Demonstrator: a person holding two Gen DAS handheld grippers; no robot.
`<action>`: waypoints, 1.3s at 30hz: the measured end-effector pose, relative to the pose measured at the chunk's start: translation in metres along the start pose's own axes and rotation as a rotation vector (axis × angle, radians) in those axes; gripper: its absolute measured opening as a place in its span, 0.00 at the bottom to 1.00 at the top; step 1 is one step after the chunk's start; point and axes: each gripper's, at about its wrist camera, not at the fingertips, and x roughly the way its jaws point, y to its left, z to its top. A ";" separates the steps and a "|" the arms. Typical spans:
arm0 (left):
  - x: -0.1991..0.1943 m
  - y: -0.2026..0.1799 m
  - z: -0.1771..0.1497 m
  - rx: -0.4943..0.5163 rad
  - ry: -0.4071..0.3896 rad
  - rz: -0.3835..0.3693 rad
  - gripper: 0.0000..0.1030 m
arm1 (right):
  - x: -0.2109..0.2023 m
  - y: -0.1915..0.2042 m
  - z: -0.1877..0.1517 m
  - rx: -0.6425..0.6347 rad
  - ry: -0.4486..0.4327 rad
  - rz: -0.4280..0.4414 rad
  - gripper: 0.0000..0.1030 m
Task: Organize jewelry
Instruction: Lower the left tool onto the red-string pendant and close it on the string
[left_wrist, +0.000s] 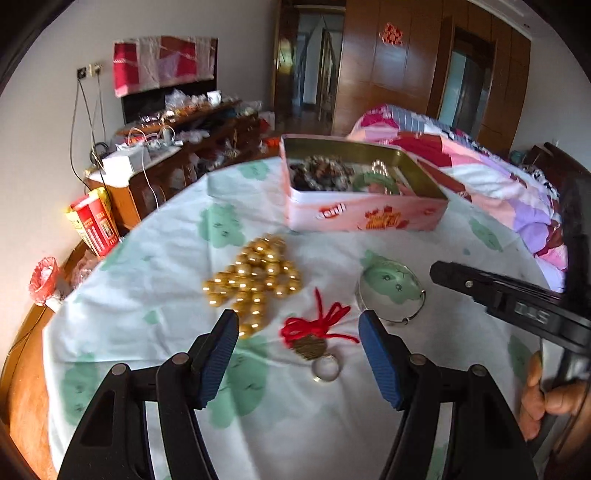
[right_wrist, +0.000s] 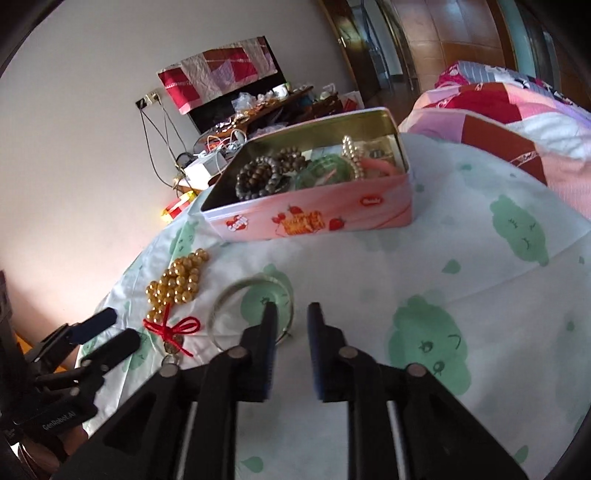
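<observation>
A pink tin box (left_wrist: 364, 216) (right_wrist: 314, 218) stands open at the far side of the table, holding dark bead bracelets (right_wrist: 258, 177), a green bangle (right_wrist: 325, 170) and pearl beads. On the cloth lie a gold bead necklace (left_wrist: 255, 280) (right_wrist: 177, 284), a red-cord charm with a ring (left_wrist: 314, 336) (right_wrist: 173, 332) and a silver bangle (left_wrist: 391, 293) (right_wrist: 251, 314). My left gripper (left_wrist: 299, 328) is open, its jaws either side of the red-cord charm. My right gripper (right_wrist: 291, 314) is open and empty, its left finger over the silver bangle's right edge.
The round table wears a white cloth with green cloud prints (right_wrist: 443, 258). A bed with a patchwork quilt (left_wrist: 480, 162) is behind on the right. A cluttered wooden cabinet (left_wrist: 184, 147) and red boxes (left_wrist: 94, 225) stand on the left.
</observation>
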 end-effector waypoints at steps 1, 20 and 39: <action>0.004 -0.002 0.001 0.004 0.011 0.000 0.58 | -0.002 0.001 0.000 -0.001 -0.013 -0.007 0.36; -0.041 0.021 -0.009 -0.166 -0.214 -0.157 0.02 | -0.018 -0.016 0.004 0.073 -0.117 -0.021 0.66; -0.059 0.026 -0.013 -0.079 -0.193 -0.194 0.02 | 0.044 0.041 -0.001 -0.254 0.127 -0.116 0.85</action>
